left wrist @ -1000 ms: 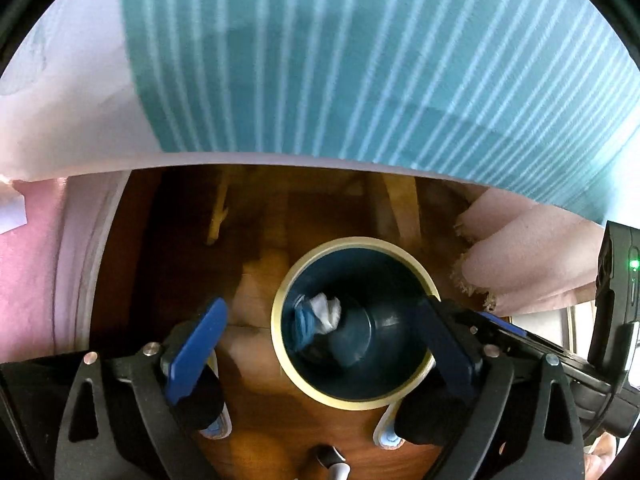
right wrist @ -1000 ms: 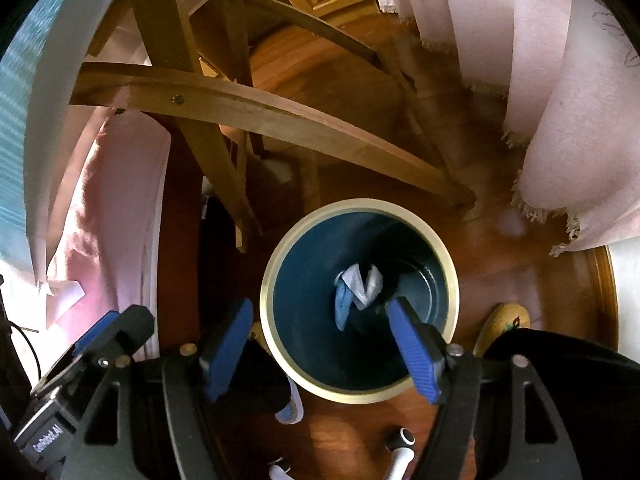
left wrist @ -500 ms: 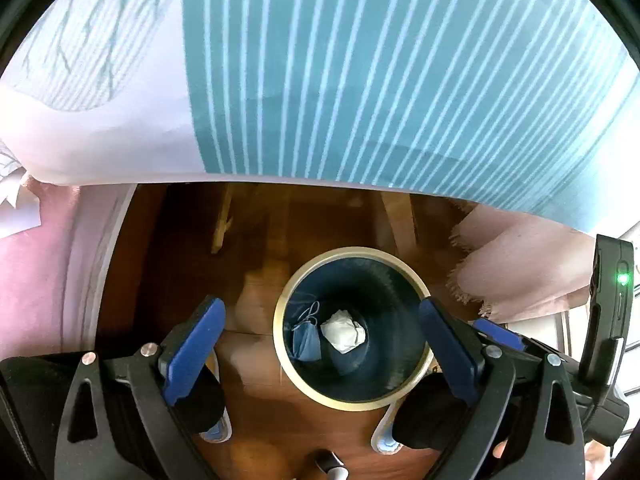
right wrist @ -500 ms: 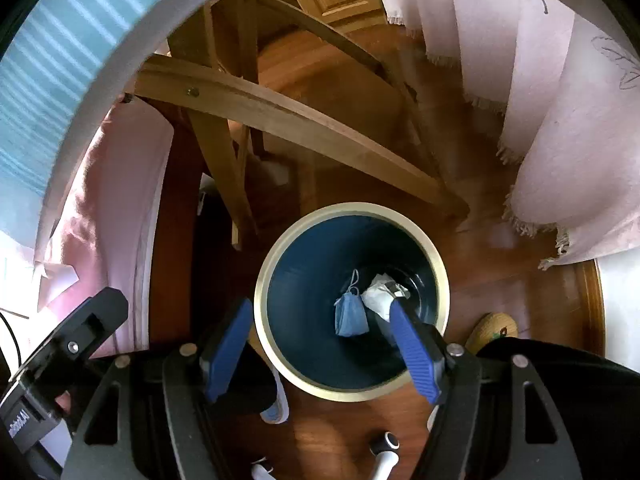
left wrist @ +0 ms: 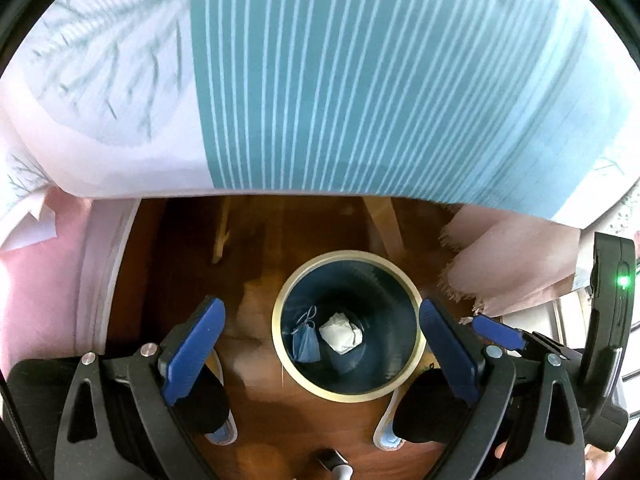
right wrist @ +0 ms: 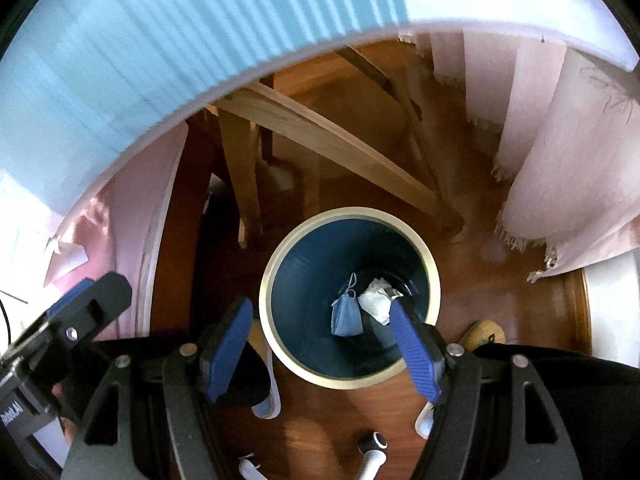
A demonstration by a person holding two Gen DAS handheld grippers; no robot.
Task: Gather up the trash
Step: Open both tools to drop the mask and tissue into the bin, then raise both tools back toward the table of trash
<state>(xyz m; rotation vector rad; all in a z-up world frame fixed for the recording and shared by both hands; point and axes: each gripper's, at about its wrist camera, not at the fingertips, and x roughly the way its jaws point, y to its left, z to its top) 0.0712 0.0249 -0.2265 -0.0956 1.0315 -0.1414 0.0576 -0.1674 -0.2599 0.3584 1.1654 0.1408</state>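
Both grippers have pulled up and back from the bin [left wrist: 347,322] over the last second; it reads smaller and lower now, and more striped tablecloth [left wrist: 360,80] fills the top of each view. Left gripper [left wrist: 320,354]: fingers wide apart, nothing held, above the bin's near side. Right gripper [right wrist: 320,344]: also spread and empty, right finger [right wrist: 414,350] overlapping the bin's rim in view. Trash sits at the bin's bottom: blue face mask [right wrist: 346,315] beside a crumpled white paper wad [right wrist: 376,302], touching or nearly so. Bin stands on the wooden floor [right wrist: 472,264] by the table's wooden legs [right wrist: 320,136]. Pink fringed cloth [right wrist: 560,184] hangs to the right.
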